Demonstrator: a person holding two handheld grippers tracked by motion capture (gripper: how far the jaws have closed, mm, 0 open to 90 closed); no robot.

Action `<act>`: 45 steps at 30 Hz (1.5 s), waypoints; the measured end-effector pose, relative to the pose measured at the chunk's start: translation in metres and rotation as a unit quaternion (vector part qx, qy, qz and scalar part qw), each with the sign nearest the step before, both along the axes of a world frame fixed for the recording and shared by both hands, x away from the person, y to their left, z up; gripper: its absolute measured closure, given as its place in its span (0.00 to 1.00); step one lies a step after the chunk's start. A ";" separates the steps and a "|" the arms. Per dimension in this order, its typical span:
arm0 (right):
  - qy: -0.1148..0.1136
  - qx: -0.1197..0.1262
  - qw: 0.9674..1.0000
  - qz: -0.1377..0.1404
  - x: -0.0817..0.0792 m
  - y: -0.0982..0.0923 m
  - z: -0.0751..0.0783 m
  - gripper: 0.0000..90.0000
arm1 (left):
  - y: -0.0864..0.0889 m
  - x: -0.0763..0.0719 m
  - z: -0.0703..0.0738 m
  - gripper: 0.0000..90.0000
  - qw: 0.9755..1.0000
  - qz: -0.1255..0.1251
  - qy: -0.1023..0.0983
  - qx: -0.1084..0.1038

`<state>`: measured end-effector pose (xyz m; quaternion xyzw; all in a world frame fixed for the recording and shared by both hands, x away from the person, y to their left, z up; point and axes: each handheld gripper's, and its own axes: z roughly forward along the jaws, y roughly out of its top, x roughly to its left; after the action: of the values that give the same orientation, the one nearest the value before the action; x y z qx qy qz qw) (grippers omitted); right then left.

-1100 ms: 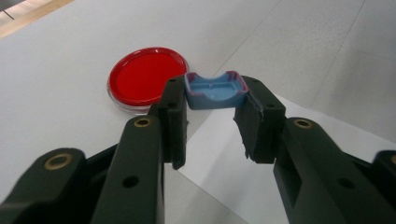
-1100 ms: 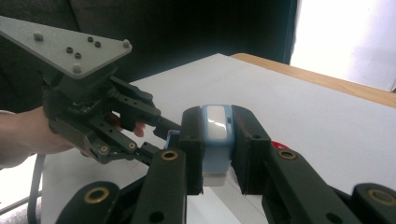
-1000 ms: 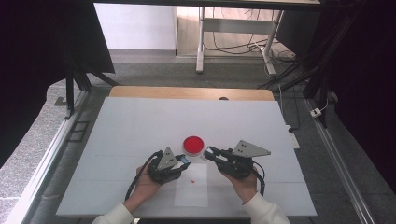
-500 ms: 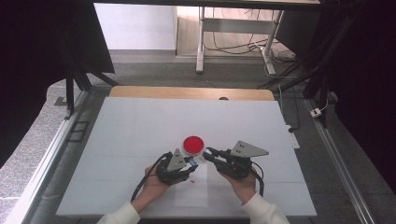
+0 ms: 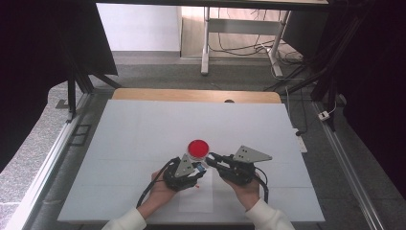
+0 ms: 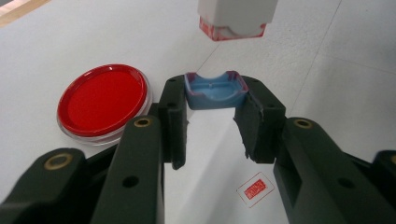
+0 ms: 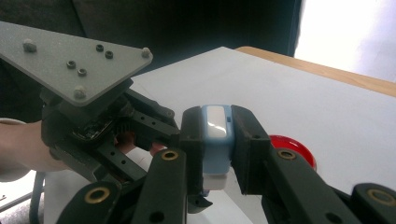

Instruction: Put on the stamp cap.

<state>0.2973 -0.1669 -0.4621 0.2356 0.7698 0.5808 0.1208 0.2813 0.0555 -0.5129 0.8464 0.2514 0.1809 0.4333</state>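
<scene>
We hold the stamp [image 7: 216, 140] in our right gripper [image 5: 214, 158], its blue cap [image 6: 215, 91] pinched in the left gripper [image 5: 195, 168], both near the ink pad [image 5: 197, 148]. Next we would bring the stamp down into the cap squarely.

Count on the white table [image 5: 143, 134]: one red ink pad [image 5: 197, 148] at centre frame; one blue stamp cap [image 6: 215, 90]; one blue-and-white stamp body [image 7: 217, 140]; one sheet of paper [image 5: 196, 197] at lower centre, bearing one red stamp print [image 6: 255, 189]. Two grippers [image 5: 198, 167] [image 5: 213, 157]; two hands.
</scene>
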 end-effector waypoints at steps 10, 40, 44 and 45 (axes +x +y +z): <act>0.007 0.005 1.000 -0.013 -0.001 0.004 -0.003 0.83 | -0.002 0.001 -0.001 0.71 1.000 0.002 -0.002 -0.001; 0.028 0.009 0.998 -0.055 -0.003 0.011 -0.009 0.83 | -0.006 0.001 0.000 0.71 1.000 0.009 -0.016 -0.006; 0.031 0.011 0.998 -0.057 -0.003 0.012 -0.009 0.83 | -0.006 0.001 0.000 0.71 1.000 0.010 -0.017 -0.005; 0.032 0.012 0.998 -0.057 -0.003 0.012 -0.009 0.83 | -0.006 0.001 0.000 0.71 1.000 0.010 -0.017 -0.005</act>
<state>0.2939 -0.1549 -0.4713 0.2991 0.7517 0.5740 0.1267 0.2824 0.0496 -0.5125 0.8383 0.2533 0.1983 0.4402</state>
